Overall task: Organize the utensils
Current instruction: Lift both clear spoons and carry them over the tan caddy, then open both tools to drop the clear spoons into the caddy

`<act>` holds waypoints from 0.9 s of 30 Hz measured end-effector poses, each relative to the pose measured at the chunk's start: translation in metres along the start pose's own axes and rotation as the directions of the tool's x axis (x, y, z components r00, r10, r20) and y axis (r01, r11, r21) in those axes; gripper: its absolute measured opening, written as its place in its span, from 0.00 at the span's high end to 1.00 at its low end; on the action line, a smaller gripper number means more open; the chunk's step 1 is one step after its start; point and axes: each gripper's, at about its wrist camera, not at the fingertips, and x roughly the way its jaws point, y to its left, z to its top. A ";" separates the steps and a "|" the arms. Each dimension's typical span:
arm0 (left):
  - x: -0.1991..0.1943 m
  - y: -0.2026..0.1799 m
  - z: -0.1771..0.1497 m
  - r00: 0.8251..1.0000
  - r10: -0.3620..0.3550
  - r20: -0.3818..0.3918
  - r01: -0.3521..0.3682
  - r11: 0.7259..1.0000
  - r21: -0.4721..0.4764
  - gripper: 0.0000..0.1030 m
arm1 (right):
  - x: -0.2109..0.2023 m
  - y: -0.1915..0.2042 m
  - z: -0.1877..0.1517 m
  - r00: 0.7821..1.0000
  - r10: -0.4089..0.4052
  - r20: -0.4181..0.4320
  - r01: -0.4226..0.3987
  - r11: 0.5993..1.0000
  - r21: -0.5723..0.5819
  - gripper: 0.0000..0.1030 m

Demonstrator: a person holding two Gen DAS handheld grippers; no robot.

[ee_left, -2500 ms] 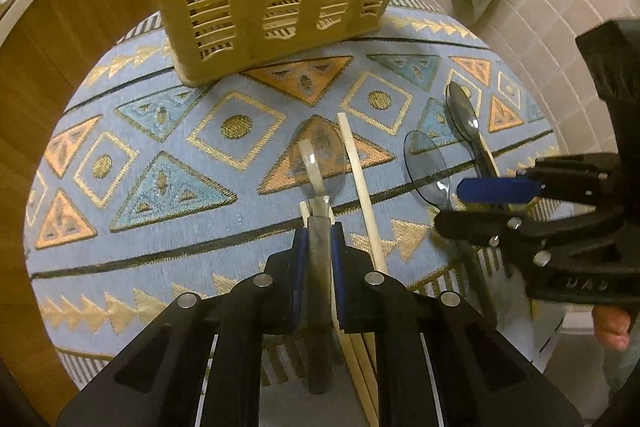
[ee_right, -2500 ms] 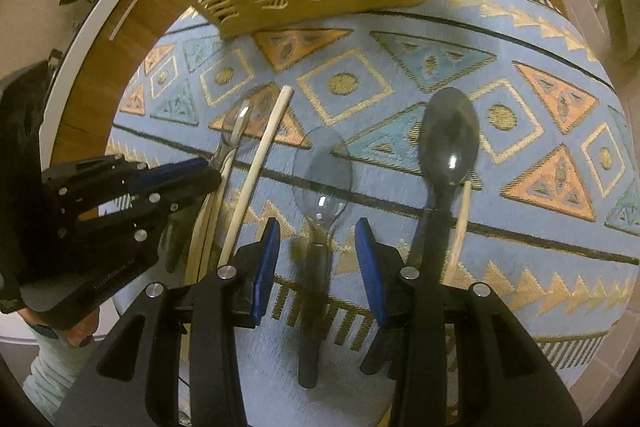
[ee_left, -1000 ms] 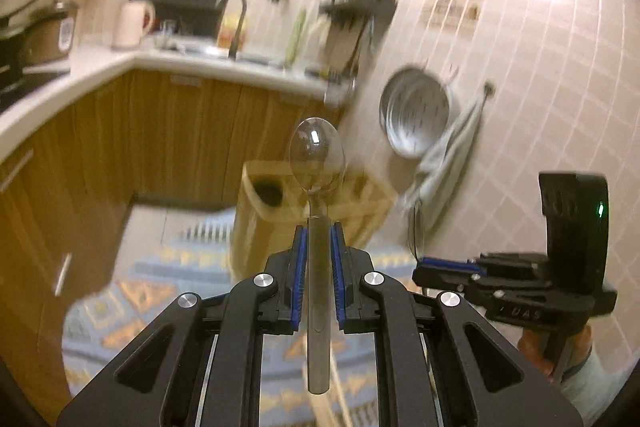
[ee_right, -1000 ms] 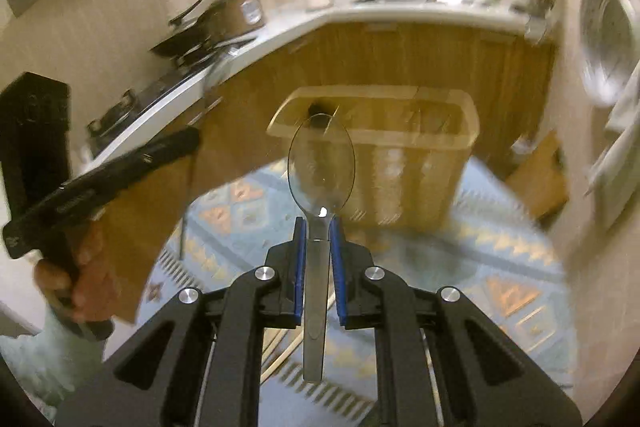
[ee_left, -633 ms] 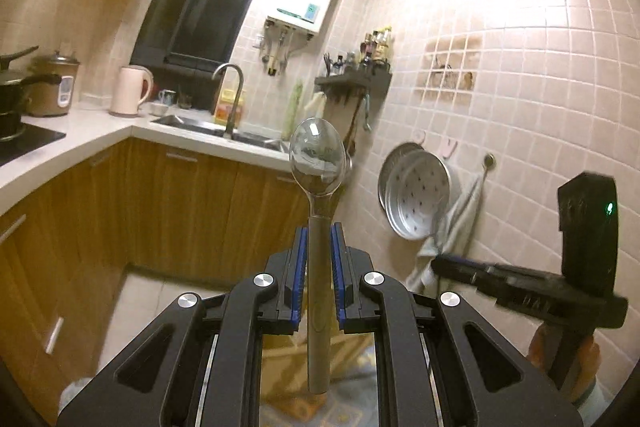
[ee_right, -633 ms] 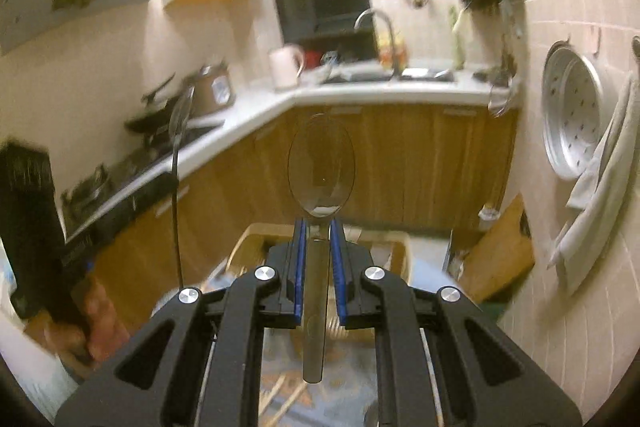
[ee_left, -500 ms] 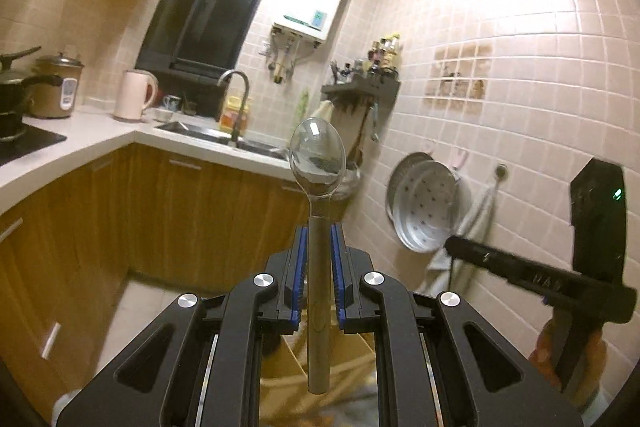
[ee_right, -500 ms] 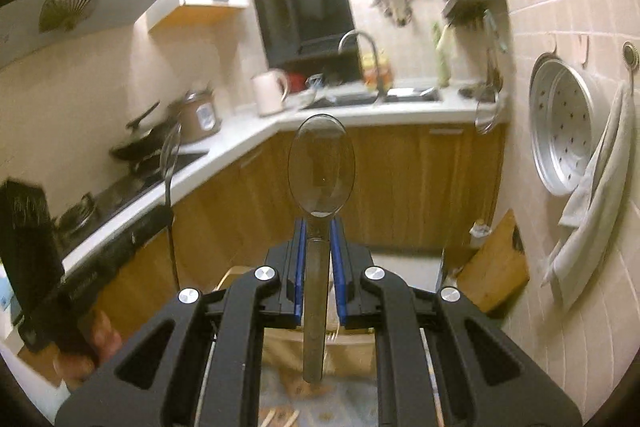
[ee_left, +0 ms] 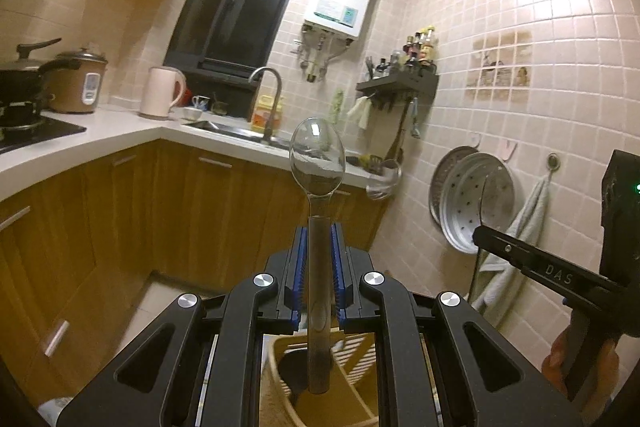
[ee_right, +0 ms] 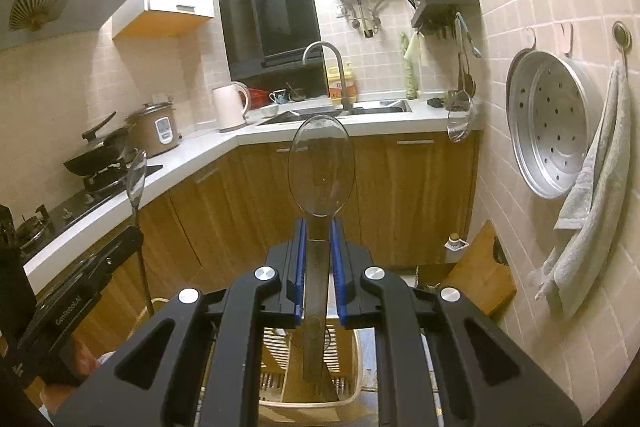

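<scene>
A clear plastic spoon (ee_left: 317, 157) stands bowl-up in my left gripper (ee_left: 319, 247), whose blue pads are shut on its handle. My right gripper (ee_right: 319, 243) is shut on the handle of a second clear spoon (ee_right: 321, 167), also bowl-up. Below both handles sits the slatted yellow utensil basket (ee_left: 276, 379) (ee_right: 348, 403), only partly in view. In the left wrist view the right gripper (ee_left: 478, 237) shows at the right edge in a hand. The right wrist view has the left gripper (ee_right: 134, 233) with its spoon (ee_right: 136, 179) at the left.
Wooden cabinets (ee_left: 120, 219) under a white counter (ee_right: 224, 143) with a sink (ee_right: 340, 111) fill the back. A steel steamer tray (ee_right: 552, 131) and towel (ee_right: 592, 195) hang on the tiled right wall. A wooden board (ee_right: 480, 267) leans below.
Both grippers came up off the patterned mat, each with a spoon, and tipped upward. The views swung from mat and basket to the kitchen walls; the basket slid to the bottom edge.
</scene>
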 end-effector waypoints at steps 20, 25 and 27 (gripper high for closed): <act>0.007 -0.007 -0.034 0.991 0.124 0.050 -0.127 0.989 0.075 0.90 | 0.008 -0.004 -0.035 0.999 0.047 0.021 -0.047 0.998 -0.029 0.90; 0.006 -0.007 -0.039 0.992 0.119 0.038 -0.122 0.988 0.099 0.90 | 0.006 0.003 -0.041 0.999 0.043 0.014 -0.042 0.998 -0.056 0.90; 0.004 -0.006 -0.040 0.993 0.116 0.031 -0.118 0.987 0.104 0.90 | 0.006 0.004 -0.043 0.999 0.042 0.010 -0.041 0.997 -0.068 0.90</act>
